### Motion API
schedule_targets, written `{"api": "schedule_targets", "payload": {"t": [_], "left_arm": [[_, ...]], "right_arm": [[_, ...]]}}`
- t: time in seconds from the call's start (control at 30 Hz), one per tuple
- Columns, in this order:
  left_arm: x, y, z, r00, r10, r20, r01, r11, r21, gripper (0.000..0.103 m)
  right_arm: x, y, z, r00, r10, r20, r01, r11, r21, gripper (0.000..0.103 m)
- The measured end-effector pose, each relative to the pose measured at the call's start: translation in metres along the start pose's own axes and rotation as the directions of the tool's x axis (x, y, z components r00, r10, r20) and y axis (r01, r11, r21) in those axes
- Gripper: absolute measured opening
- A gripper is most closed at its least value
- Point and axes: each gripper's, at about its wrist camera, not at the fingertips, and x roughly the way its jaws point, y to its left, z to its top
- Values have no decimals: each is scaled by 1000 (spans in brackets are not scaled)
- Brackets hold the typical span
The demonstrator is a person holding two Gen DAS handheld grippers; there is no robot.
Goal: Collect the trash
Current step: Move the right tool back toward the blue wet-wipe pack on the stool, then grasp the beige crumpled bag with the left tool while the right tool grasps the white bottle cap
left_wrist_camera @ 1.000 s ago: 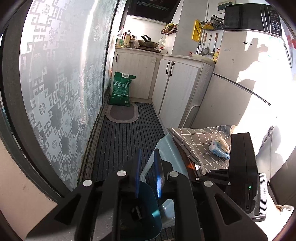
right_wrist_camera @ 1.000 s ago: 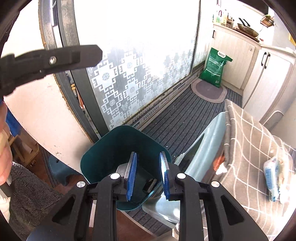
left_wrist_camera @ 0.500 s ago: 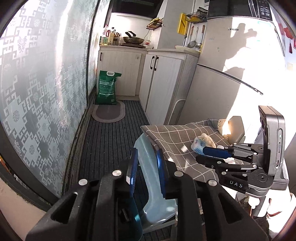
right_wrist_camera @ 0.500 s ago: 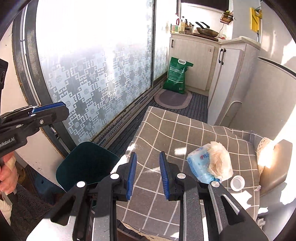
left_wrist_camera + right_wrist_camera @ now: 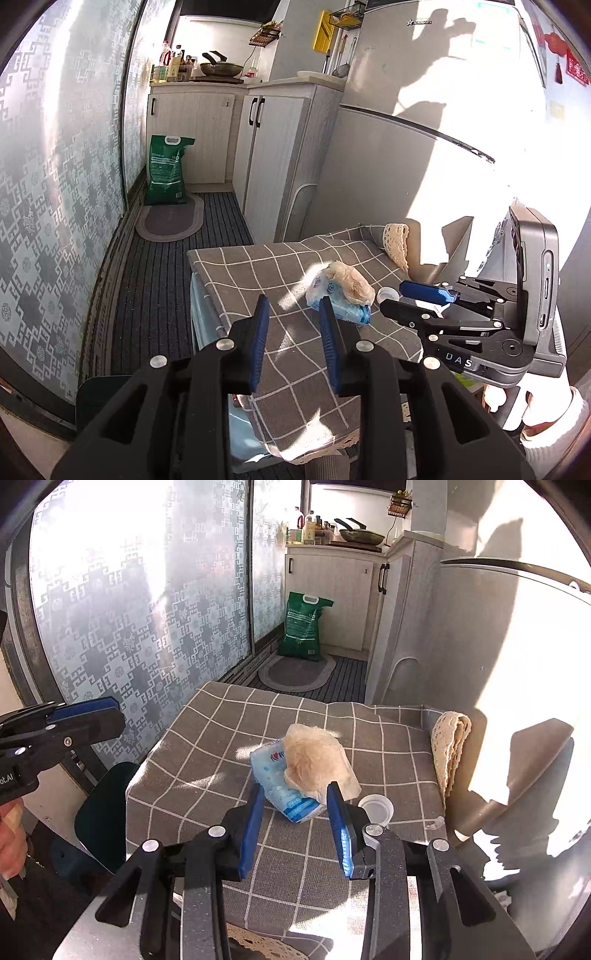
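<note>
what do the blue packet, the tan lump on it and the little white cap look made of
Blue packet: thin glossy plastic film, judging by its crinkles and sheen; likely a tissue pack. Tan lump: looks like crumpled paper or a thin bag, matte with soft wrinkles; hard to tell which. White cap: smooth moulded plastic, with an even round rim.

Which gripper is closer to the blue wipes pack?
Right. The right gripper, jaws opening, sits just short of the blue wipes pack; the left gripper hangs farther back, off to its side.
</note>
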Motion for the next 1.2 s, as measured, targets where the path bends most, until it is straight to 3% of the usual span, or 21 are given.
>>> {"api": "schedule_targets", "payload": {"t": [0.27,0.53,0.9,1.03,1.2], "left_arm": [[53,-42,10,998,-43,-50,45,998,32,33],[100,-45,9,995,-22,-98,22,1000,1,33],[128,-44,15,991,-48,-123,42,998,-53,33],[133,-47,14,990,-51,-132,46,998,-44,12],[130,-49,15,990,-67,-122,62,997,-47,6]], "right_arm": [[5,-41,-13,1000,-20,-8,21,999,44,41],[12,-66,-28,1000,-18,-22,19,998,53,50],[21,-71,-35,999,1,-42,0,1000,31,50],[27,-70,-35,999,-3,-54,4,1000,15,50],[32,-65,-33,998,-15,-65,15,1000,-8,50]]}}
